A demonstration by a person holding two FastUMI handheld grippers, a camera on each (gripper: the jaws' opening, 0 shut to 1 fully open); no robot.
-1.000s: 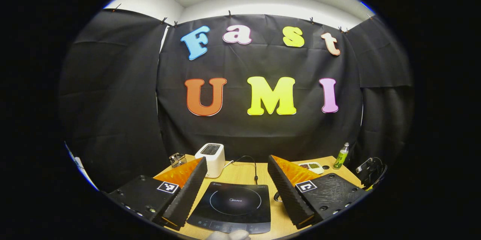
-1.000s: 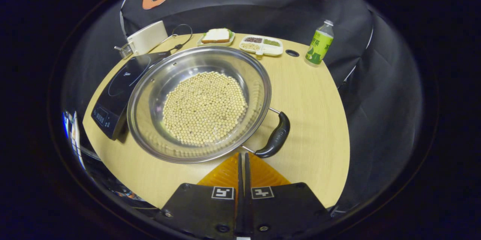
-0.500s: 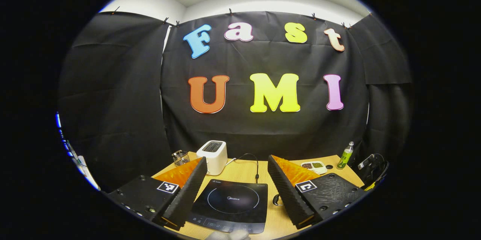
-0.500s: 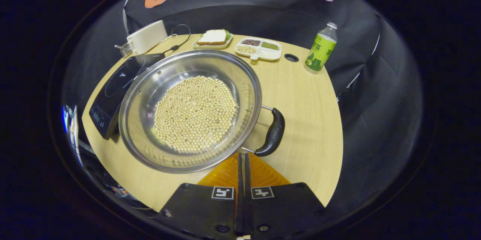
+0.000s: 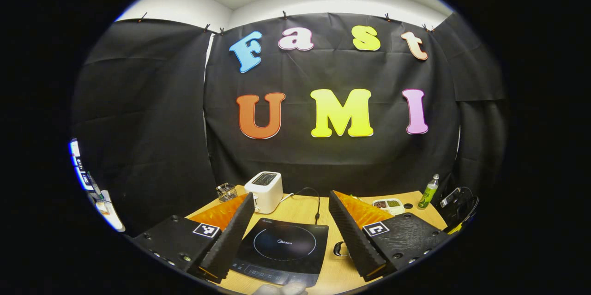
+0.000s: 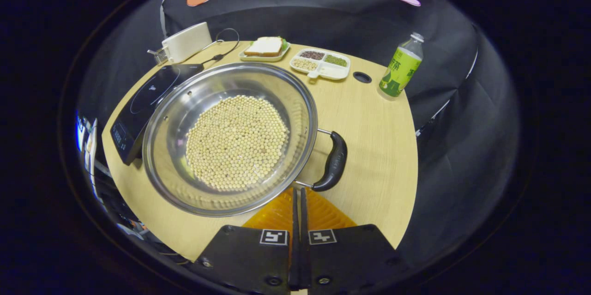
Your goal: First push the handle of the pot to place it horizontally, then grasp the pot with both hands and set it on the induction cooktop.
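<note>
Steel pot (image 6: 230, 138), beans (image 6: 236, 141), wooden table (image 6: 374, 147)

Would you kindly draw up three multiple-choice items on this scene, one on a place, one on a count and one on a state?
1. Where does the induction cooktop lie in the right gripper view?
A. left of the pot
B. right of the pot
C. under the pot

2. How many compartments of the divided tray show contents?
A. one
B. three
C. six

3. How do the fingers of the right claw stand?
A. wide apart
B. closed together
C. clamped on the bottle

Answers:
1. A: the cooktop sits on the table beyond the left rim of the pot.
2. B: dark, green and pale fillings show in separate sections.
3. B: the fingers meet with nothing between them, just below the black handle; the green bottle stands far off.
</note>
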